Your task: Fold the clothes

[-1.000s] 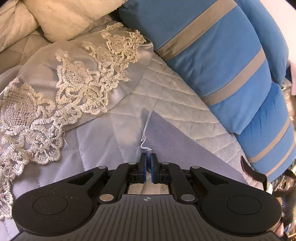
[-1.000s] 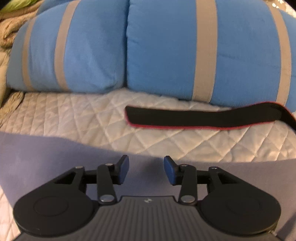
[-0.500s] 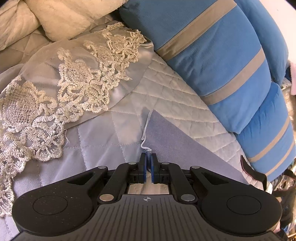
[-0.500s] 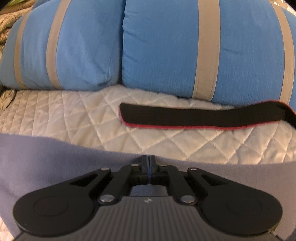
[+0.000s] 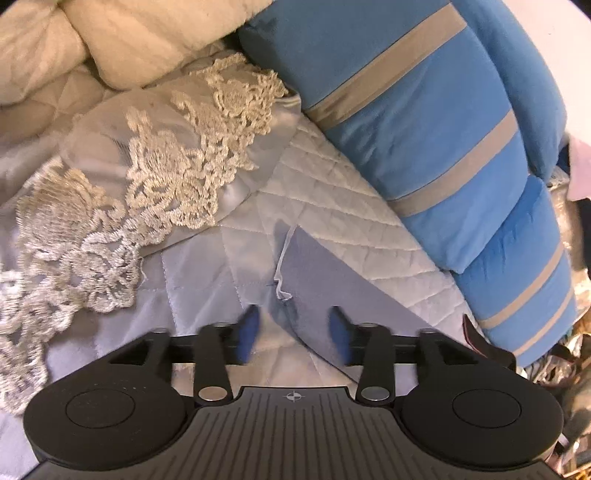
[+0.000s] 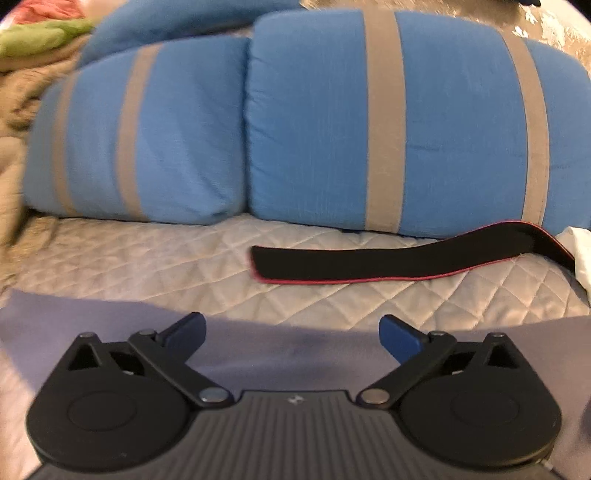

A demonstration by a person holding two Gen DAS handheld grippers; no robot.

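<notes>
Now both hand-held grippers, left (image 5: 293,328) and right (image 6: 291,332), have just sprung apart, empty, over the grey cloth's (image 6: 110,317) edge.

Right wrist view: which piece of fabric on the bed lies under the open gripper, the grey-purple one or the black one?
The grey-purple cloth, flat beneath the right gripper. The black strap with red edging lies farther off, by the blue pillows.

A quilted cream bedcover (image 6: 155,258) spans the surface. 2 blue cushions (image 6: 314,122) with grey bands stand side by side along its far edge, touching each other. A black strap with red edging (image 6: 369,264) lies flat just before them. A lace-trimmed grey fabric (image 5: 159,173) lies beside the cushions. 2 cream pillows (image 5: 140,37) sit behind it. Green and red items (image 6: 40,29) show far left, blurred.
</notes>
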